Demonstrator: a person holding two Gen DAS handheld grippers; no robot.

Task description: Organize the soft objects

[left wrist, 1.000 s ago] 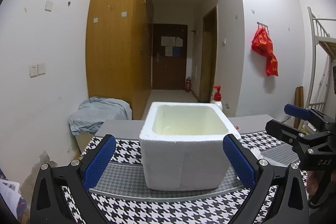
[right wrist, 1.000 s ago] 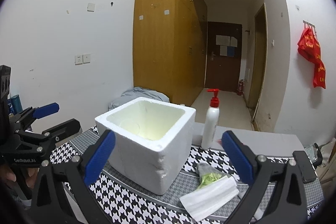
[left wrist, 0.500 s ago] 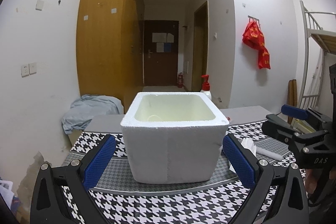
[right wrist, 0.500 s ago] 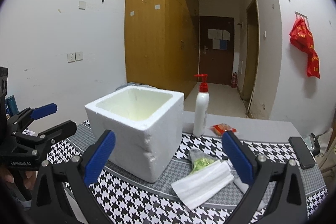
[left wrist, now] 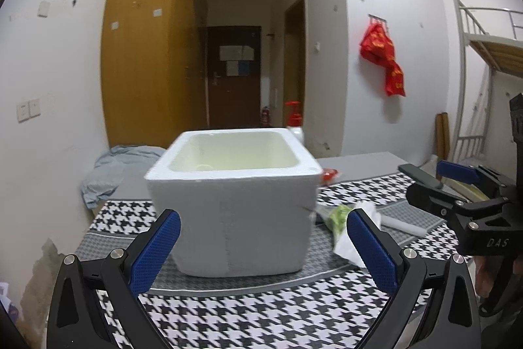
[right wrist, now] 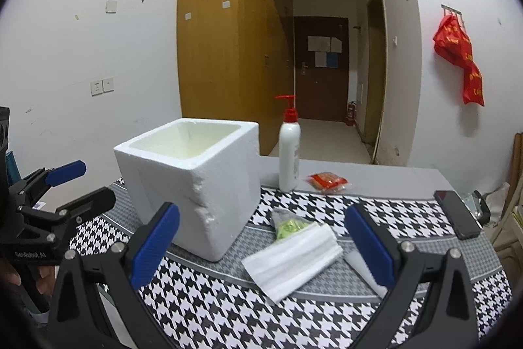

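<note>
both grippers, left [left wrist: 263, 249] and right [right wrist: 261, 242], have dropped nearer the foam box [right wrist: 191, 182] (fingers apart, empty); white packet [right wrist: 292, 257] likely next.

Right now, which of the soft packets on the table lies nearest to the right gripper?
The white folded packet, lying between the open fingers of the right gripper. The green packet lies behind it, touching; the red packet lies farther back.

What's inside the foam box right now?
The foam box looks mostly bare inside; one small pale round thing shows at the bottom. Its near wall hides the rest of the floor.
</note>
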